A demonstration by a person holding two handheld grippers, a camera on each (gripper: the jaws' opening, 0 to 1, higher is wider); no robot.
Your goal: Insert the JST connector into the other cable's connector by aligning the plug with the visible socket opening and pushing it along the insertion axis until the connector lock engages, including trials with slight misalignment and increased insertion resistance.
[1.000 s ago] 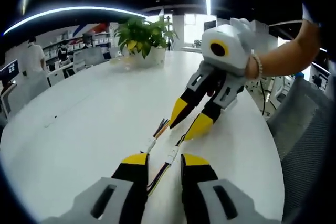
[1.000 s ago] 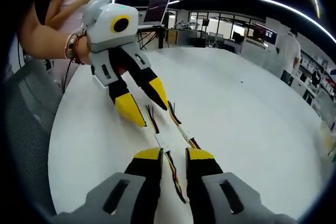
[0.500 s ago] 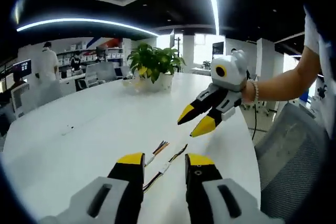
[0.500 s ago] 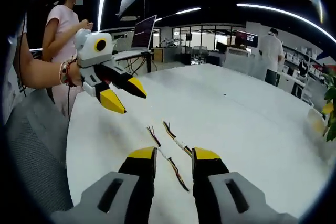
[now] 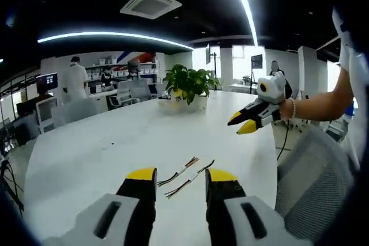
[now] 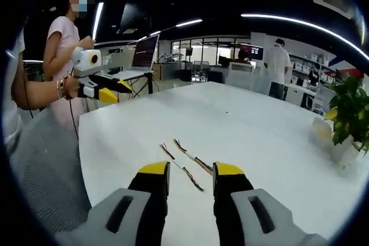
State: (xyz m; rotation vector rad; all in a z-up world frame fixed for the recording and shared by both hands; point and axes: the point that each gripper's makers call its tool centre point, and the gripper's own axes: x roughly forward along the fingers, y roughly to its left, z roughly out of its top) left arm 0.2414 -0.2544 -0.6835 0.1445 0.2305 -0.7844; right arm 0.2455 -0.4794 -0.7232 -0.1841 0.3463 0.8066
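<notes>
Lying side by side untouched on the surface [image 5: 86,154], two cables [image 5: 185,174] are best approached singly, both grippers' jaws being released and empty.

Left hand-held gripper [image 5: 177,178]: grey moulded body, black jaws with yellow tips, slot in each grey shoulder. Right hand-held gripper [image 6: 190,171]: same build; from outside, white housing behind the jaws. Beaded bracelet [image 5: 293,108] behind it, white short sleeve [image 5: 353,61] further back.

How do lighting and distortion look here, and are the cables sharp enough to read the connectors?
Left gripper view: ceiling strip light bends with fisheye; cables small, connectors unreadable. Right gripper view: even light, soft glare on white table; cables thin, detail lost.
</notes>
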